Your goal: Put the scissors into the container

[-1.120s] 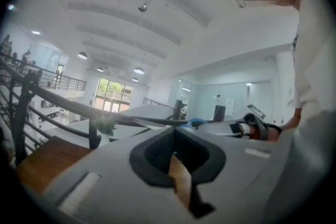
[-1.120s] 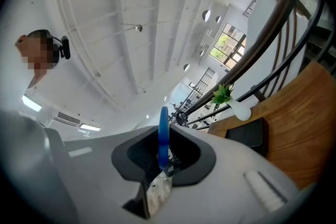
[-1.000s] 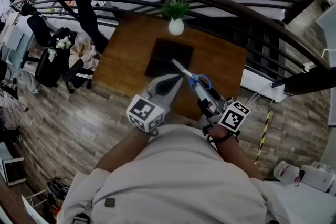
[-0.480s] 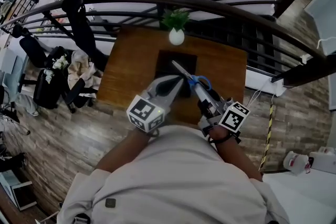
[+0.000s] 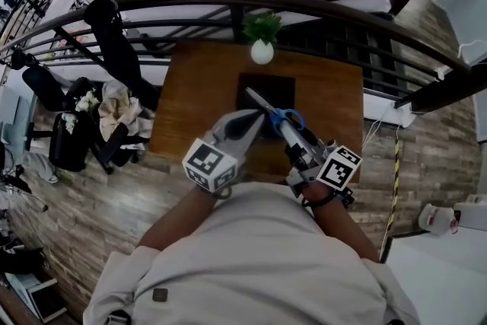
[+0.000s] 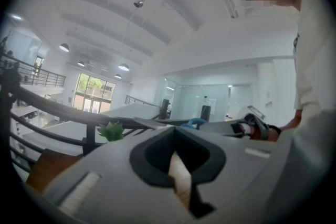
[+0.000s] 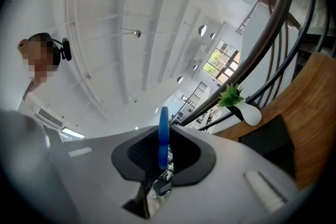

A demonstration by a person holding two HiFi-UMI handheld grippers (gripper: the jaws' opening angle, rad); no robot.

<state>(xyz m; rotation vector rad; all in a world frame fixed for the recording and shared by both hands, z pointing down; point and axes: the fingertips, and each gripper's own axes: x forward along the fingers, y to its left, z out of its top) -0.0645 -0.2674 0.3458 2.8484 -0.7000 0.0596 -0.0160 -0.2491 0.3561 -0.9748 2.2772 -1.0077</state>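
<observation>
Wood-plank flooring and a curved dark metal railing [image 5: 228,0] surround the brown wooden table [image 5: 190,95], which carries a small green plant in a white vase [image 5: 262,49] at its far edge and a black square open-topped container [image 5: 283,87].

Over the last second the table and container have slid rightward in the head view, while both grippers kept the same place and pose. The container now sits directly behind the tips of the blue-handled, silver-bladed scissors [image 5: 278,116]. I read that as the person lining up for the drop, with the carry nearly done and lowering and release not yet started.

The right claw [image 7: 164,152] is clamped on the scissors' blue handle loop, with the blades pointing forward toward the container and clear of the table. The left claw [image 5: 255,119] has its jaws together with nothing between them, just beside the scissors.

The container's interior is dark, and nothing shows inside it.
</observation>
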